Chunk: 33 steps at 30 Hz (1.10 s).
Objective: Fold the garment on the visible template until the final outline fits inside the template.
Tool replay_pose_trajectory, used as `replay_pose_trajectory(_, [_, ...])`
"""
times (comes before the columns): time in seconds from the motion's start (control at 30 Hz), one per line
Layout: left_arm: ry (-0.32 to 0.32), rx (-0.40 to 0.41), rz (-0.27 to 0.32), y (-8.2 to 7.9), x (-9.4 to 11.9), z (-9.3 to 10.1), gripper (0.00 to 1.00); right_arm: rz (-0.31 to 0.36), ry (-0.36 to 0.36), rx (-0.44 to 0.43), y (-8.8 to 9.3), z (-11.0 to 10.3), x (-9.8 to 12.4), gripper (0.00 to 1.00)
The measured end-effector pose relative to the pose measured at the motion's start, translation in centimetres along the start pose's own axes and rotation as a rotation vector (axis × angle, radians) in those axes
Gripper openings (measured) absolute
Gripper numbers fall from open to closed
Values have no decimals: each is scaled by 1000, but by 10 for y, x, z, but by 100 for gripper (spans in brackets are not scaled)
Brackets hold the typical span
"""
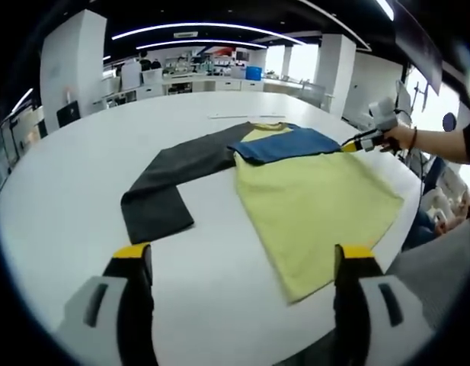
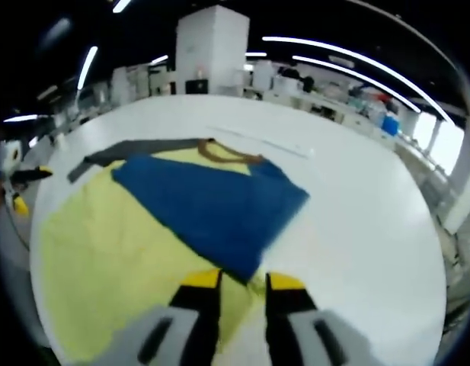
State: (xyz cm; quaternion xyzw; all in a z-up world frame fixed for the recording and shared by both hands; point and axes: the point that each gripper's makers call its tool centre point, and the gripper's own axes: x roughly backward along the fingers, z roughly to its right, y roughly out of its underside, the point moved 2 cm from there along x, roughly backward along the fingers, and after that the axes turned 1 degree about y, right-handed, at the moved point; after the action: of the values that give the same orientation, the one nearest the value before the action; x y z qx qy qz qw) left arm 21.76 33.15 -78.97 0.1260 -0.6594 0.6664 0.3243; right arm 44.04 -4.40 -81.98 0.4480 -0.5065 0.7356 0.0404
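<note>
White table, ceiling light strips, bright windows

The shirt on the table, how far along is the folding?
Early on. Done: the blue sleeve lies folded across the yellow body of the shirt. In hand: the right gripper sits at that sleeve's end, its jaws a little apart; whether it grips the cloth I cannot tell. Left: the dark sleeve is spread out on the white table, and the left gripper is open, holding nothing.
</note>
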Motion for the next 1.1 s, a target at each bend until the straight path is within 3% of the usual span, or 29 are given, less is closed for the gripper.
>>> replay_pose_trajectory(0.2, [-2,8,-6,1,1,0,96,-2,10,15,-2,1,-3,9])
replay_pose_trajectory(0.33, [-4,6,-10,-2,2,6,96,-5,15,36,-2,1,-2,0])
replay_pose_trajectory(0.77, [-4,6,-21,3,1,2,95,-63,37,124,11,8,3,0])
replay_pose_trajectory(1.1, [-13,3,-21,3,3,-5,95,-64,38,97,13,11,1,0])
